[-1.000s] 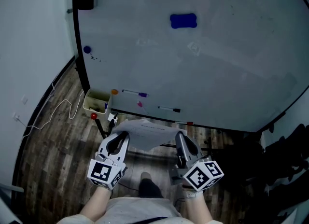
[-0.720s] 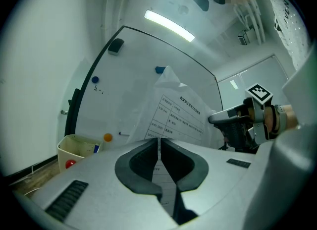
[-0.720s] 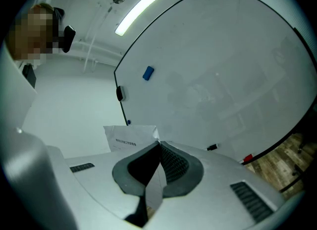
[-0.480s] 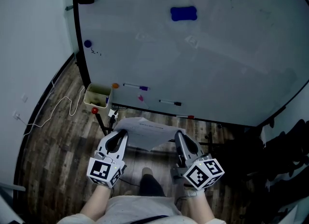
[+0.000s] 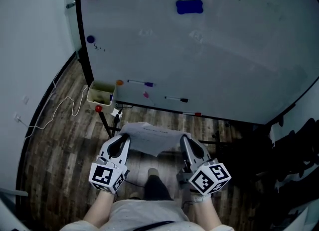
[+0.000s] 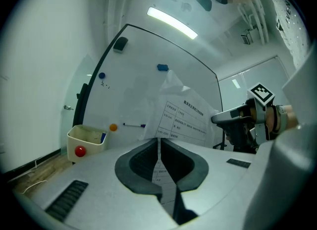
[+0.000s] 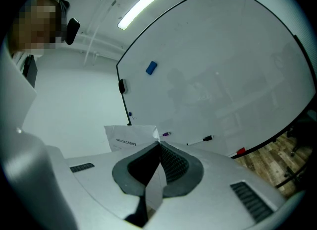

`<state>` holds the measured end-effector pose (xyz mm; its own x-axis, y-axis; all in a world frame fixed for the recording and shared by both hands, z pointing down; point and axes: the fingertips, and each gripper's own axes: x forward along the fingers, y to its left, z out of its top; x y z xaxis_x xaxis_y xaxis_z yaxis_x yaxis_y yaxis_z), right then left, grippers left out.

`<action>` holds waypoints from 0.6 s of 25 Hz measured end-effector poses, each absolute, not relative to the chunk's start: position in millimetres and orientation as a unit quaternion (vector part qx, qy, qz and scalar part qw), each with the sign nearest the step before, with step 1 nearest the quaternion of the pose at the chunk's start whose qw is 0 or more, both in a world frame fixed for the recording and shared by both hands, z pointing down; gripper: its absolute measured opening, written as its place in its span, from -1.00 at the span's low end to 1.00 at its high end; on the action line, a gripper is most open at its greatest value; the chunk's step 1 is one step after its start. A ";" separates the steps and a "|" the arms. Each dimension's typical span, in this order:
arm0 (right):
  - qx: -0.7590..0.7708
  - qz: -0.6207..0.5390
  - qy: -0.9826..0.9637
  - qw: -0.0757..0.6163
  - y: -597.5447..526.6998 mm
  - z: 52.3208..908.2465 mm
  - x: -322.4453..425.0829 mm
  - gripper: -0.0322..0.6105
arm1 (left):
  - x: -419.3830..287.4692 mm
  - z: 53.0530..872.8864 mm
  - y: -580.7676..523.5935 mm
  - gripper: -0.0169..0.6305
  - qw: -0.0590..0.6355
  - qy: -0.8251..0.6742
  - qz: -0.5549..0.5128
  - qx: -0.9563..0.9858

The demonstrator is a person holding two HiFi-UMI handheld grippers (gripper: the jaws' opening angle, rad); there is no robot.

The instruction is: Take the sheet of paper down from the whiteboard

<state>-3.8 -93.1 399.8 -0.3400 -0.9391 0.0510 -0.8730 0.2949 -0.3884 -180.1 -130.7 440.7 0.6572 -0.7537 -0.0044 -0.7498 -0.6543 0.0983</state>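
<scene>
The thin printed paper [image 5: 149, 136], bowed and creased, hangs clear of the glossy whiteboard [image 5: 229, 51], stretched between the left gripper [image 5: 124, 140] and right gripper [image 5: 185, 140], each one's ribbed dark jaws pinched tight on an edge, above the wood-plank floor [image 5: 60, 140].

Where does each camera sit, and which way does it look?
Head view: on the person's head, looking steeply down at left claw, right claw, sheet of paper; forearms show.
Left gripper view: on the left claw, facing the whiteboard along jaws shut on the paper.
Right gripper view: same, on the right claw.
All share the paper.
</scene>
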 end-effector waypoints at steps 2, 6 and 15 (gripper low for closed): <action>-0.569 -0.174 0.799 0.090 -91.0 401.7 -3.8 -0.84 | -181.8 441.9 -130.3 -0.85 0.046 -0.415 -0.023 0.908; -0.570 -0.172 0.799 0.082 -85.7 404.9 -5.8 -0.84 | -185.5 442.9 -128.7 -0.85 0.049 -0.419 -0.026 0.906; -0.576 -0.166 0.798 0.059 -74.5 413.2 -6.9 -0.84 | -191.1 450.7 -120.1 -0.86 0.056 -0.426 -0.024 0.903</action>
